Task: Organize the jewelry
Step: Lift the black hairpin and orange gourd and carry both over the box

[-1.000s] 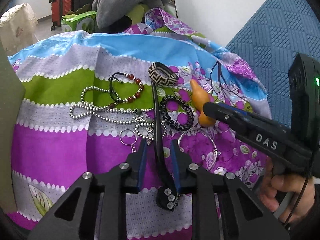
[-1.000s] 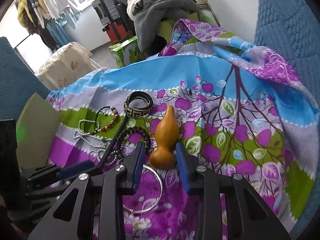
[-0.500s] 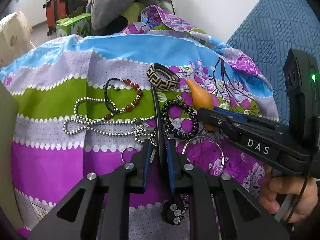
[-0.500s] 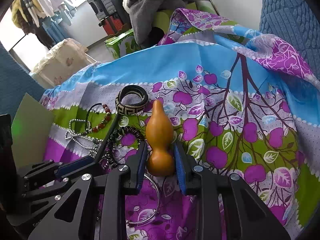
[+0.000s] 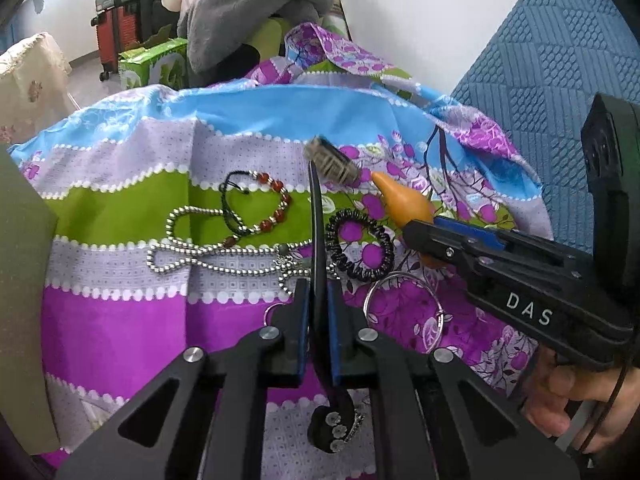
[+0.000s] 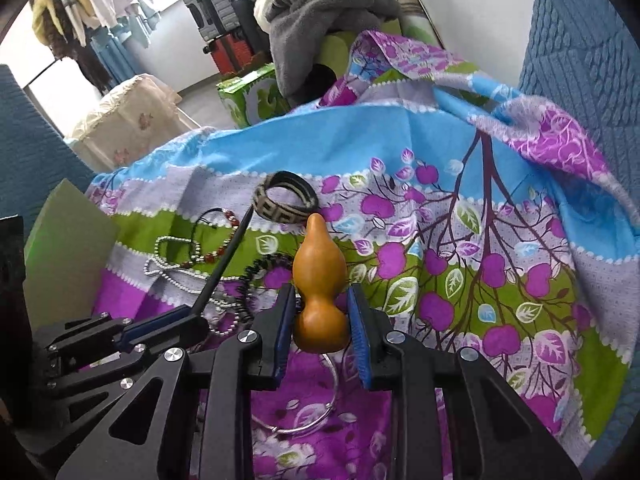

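Observation:
My left gripper (image 5: 318,292) is shut on a long black hair stick (image 5: 318,240) with a flowered end (image 5: 334,430); its tip lifts toward the patterned bangle (image 5: 332,162), blurred here. The left gripper also shows in the right wrist view (image 6: 160,326). My right gripper (image 6: 320,304) is shut on an orange gourd pendant (image 6: 320,280), which also shows in the left wrist view (image 5: 404,202). On the cloth lie a red bead bracelet (image 5: 272,204), a silver bead chain (image 5: 208,256), a black coil bracelet (image 5: 360,246) and a silver bangle (image 5: 404,312).
A flowered bedsheet (image 6: 460,240) covers the surface. A green board (image 6: 64,248) stands at the left. A blue quilted headboard (image 5: 560,60) rises on the right. Clothes, a green box (image 6: 256,96) and suitcases lie beyond the far edge.
The left gripper closed on the hair stick and raised its tip near the patterned bangle. The right gripper closed on the gourd pendant and lifted it slightly.

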`<move>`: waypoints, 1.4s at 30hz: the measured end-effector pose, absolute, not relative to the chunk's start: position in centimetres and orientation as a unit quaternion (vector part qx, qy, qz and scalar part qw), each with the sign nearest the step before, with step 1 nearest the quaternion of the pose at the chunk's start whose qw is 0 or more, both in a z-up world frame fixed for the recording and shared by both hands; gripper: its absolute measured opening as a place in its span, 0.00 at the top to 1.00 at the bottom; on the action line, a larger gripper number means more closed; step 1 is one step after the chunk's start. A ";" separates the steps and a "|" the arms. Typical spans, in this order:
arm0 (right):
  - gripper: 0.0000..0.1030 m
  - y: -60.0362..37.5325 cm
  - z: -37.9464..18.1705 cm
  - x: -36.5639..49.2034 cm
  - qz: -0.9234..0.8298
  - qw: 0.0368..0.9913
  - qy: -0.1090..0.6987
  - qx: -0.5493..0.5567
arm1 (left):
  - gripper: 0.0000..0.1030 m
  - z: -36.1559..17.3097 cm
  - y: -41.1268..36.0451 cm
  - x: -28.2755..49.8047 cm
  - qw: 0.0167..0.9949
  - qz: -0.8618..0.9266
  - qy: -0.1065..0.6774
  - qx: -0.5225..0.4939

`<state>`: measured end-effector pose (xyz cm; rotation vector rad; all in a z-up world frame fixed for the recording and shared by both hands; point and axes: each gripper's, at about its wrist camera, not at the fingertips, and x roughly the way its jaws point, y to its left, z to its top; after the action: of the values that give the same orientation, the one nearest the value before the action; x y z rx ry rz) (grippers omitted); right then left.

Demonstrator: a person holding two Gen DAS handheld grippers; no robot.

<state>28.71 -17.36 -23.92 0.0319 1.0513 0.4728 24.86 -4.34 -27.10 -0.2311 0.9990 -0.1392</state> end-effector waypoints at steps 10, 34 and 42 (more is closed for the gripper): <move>0.76 -18.0 -21.8 26.5 0.199 0.850 0.488 0.011 | 0.92 -24.7 -2.9 23.0 0.877 -0.061 0.458 -0.131; 0.76 -16.5 -15.1 20.5 0.193 0.866 0.460 0.032 | 0.92 -17.6 0.4 18.1 0.895 -0.069 0.419 -0.136; 0.76 -14.0 -9.4 20.6 0.214 0.885 0.413 0.019 | 0.92 -12.8 3.3 17.5 0.907 -0.049 0.393 -0.141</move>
<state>20.63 -14.01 -9.38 0.0405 0.8591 0.4445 17.47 3.33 -12.83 -0.2903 0.8118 -0.1011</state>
